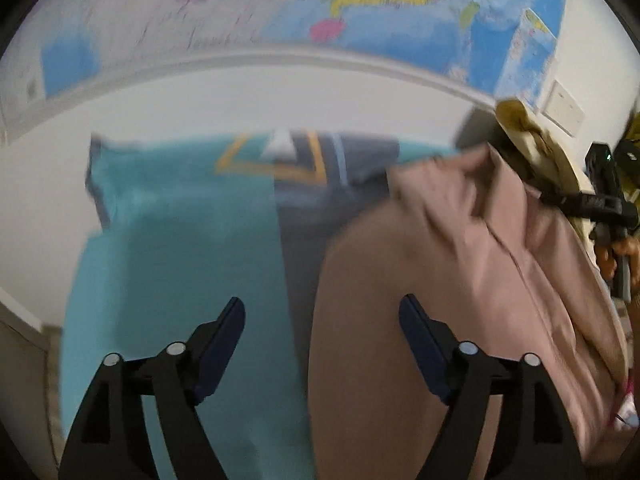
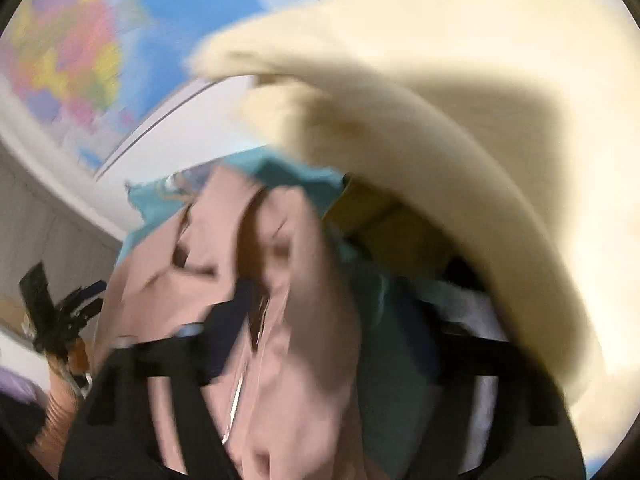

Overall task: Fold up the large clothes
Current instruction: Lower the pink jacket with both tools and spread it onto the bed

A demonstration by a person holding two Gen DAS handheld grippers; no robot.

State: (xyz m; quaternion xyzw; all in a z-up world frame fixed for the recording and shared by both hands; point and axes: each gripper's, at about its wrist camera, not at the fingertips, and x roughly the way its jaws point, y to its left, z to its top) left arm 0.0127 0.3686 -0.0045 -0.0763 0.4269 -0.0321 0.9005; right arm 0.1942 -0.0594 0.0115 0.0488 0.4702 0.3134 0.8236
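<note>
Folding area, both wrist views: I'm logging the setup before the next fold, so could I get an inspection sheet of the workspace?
Surface: white top, mostly under cloth.
Job's things: teal garment spread flat with a grey panel; pink garment bunched beside and partly over it; cream garment close in front of the right camera.
Clutter: nothing seen.
Grippers: left gripper jaws open, nothing between them; right gripper jaws apart with pink cloth lying between them, too blurred to tell any pinch.
Cables: nothing seen.
Surroundings: coloured wall map, white wall plate.
</note>
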